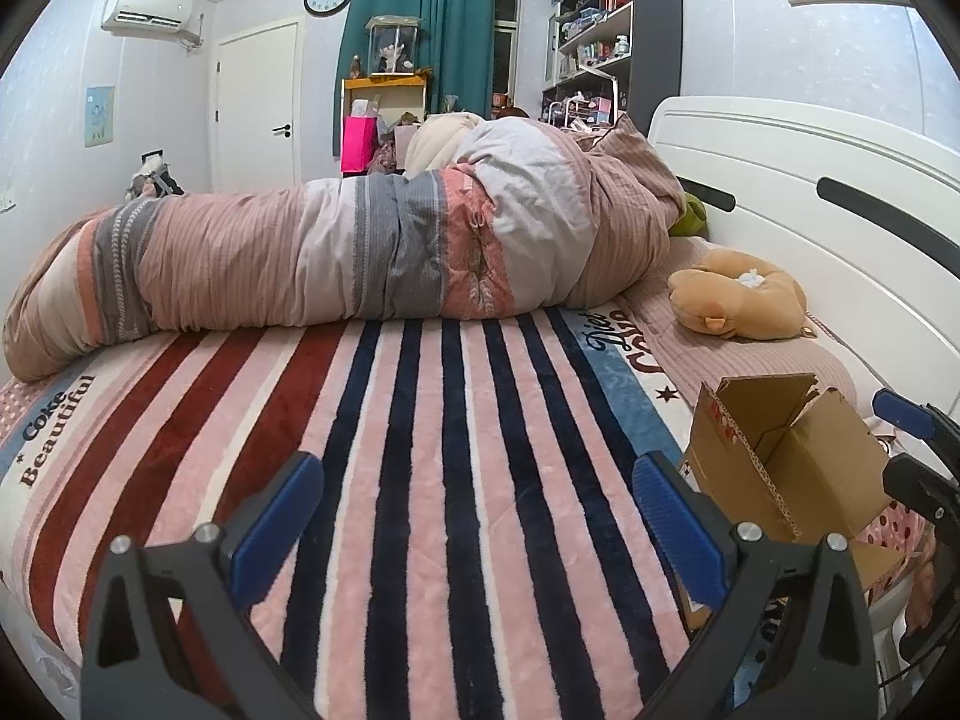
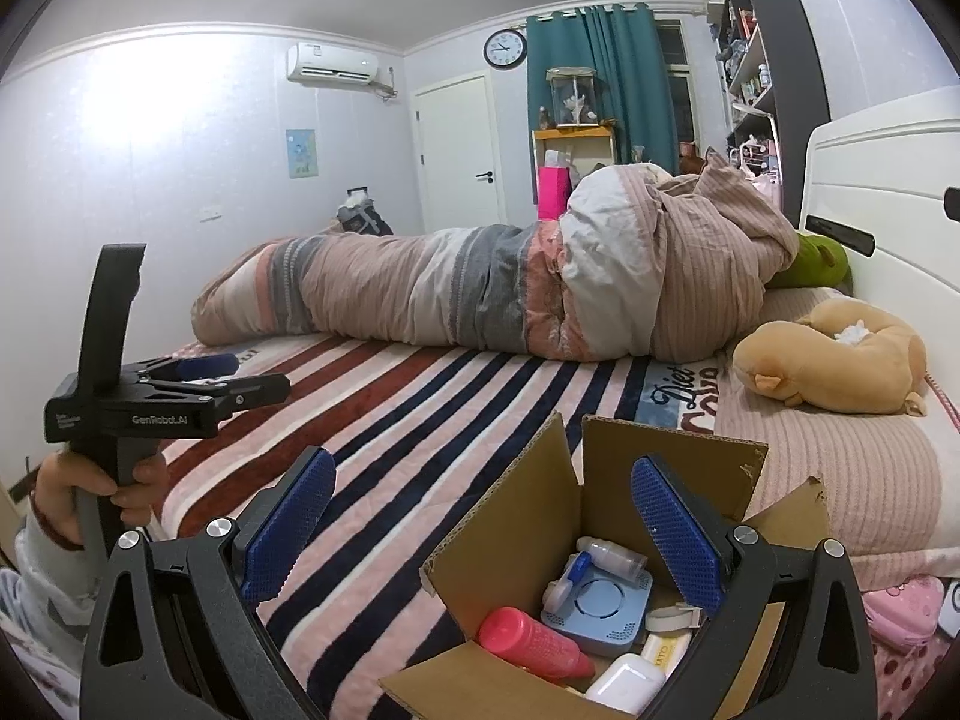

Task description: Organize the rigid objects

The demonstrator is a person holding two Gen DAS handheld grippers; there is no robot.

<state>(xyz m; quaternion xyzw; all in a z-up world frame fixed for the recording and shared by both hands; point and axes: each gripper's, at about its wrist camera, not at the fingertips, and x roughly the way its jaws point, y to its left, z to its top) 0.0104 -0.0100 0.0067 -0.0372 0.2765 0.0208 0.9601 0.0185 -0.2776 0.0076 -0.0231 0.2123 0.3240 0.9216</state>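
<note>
An open cardboard box point(image 2: 516, 516) stands on the striped blanket point(image 1: 420, 450) at the bed's right side; it also shows in the left wrist view point(image 1: 774, 456). Inside lie a red bottle point(image 2: 528, 642), a pale blue square device point(image 2: 600, 606), a white case point(image 2: 624, 690) and a small clear vial point(image 2: 612, 552). My right gripper point(image 2: 480, 528) is open and empty, just above the box opening. My left gripper point(image 1: 474, 528) is open and empty, low over the blanket left of the box; it also shows from the side in the right wrist view point(image 2: 204, 372).
A rolled quilt point(image 1: 360, 252) lies across the bed behind. A tan plush toy point(image 1: 738, 300) sits near the white headboard point(image 1: 810, 192). A green plush point(image 2: 816, 264) pokes out beside the quilt. Shelves and a door stand at the far wall.
</note>
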